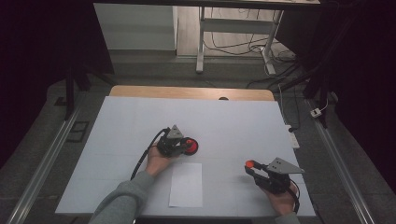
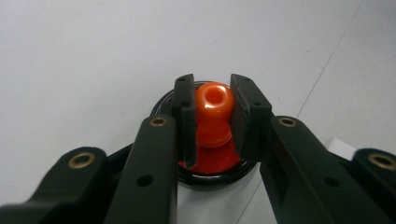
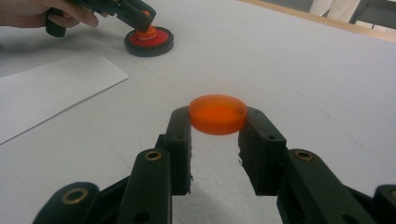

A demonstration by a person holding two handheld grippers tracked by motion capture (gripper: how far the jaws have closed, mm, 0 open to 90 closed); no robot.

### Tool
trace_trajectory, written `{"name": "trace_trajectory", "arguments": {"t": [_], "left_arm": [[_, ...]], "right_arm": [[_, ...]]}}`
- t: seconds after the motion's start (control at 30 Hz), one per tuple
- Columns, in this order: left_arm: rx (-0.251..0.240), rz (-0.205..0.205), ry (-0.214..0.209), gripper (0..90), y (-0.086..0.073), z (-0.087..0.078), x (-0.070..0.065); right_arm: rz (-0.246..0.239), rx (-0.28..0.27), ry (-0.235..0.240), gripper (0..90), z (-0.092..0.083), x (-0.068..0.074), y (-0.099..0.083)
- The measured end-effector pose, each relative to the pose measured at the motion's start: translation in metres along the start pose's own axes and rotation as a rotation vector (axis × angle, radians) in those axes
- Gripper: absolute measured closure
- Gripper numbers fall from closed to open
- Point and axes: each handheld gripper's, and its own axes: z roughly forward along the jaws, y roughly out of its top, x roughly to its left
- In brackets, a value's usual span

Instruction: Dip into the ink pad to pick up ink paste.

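Tongs [image 3: 218, 140] around glossy orange disc [image 3: 218, 114]

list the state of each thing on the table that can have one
left gripper: shut on the orange knob
orange knob: upright on the round black-rimmed base, clamped
round black-rimmed base: flat on the table
right gripper: shut on the orange cap
orange cap: held level, off the base
white sheet: lying flat, untouched

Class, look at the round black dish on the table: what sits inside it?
Inside the black dish lies a red pad, with an orange knob standing on its middle, clamped by the left claw. The claw's fingers hide most of the pad.
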Motion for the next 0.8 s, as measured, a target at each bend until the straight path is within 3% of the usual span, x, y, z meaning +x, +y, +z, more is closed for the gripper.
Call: {"name": "trace_trajectory", "arguments": {"t": [0.07, 0.13, 0.27, 0.57, 0.8], "left_arm": [[-0.031, 0.007, 0.013, 72.5, 0.001, -0.002, -0.001], [-0.088, -0.016, -0.001, 72.4, 0.006, -0.01, -0.001], [-0.116, -0.017, -0.011, 72.4, 0.013, -0.019, -0.004], [-0.062, -0.006, -0.011, 72.3, 0.009, -0.005, -0.004], [-0.051, 0.01, -0.001, 72.3, 0.006, -0.001, -0.004]], "right_arm": [[0.001, -0.004, -0.001, 64.5, -0.001, 0.0, 0.0], [0.002, -0.005, -0.002, 64.5, -0.001, 0.0, 0.001], [0.006, -0.007, 0.0, 64.5, -0.001, -0.002, 0.0], [0.002, -0.007, 0.0, 64.5, -0.001, -0.001, 0.001], [0.002, -0.006, 0.0, 64.5, -0.001, -0.001, 0.001]]}}
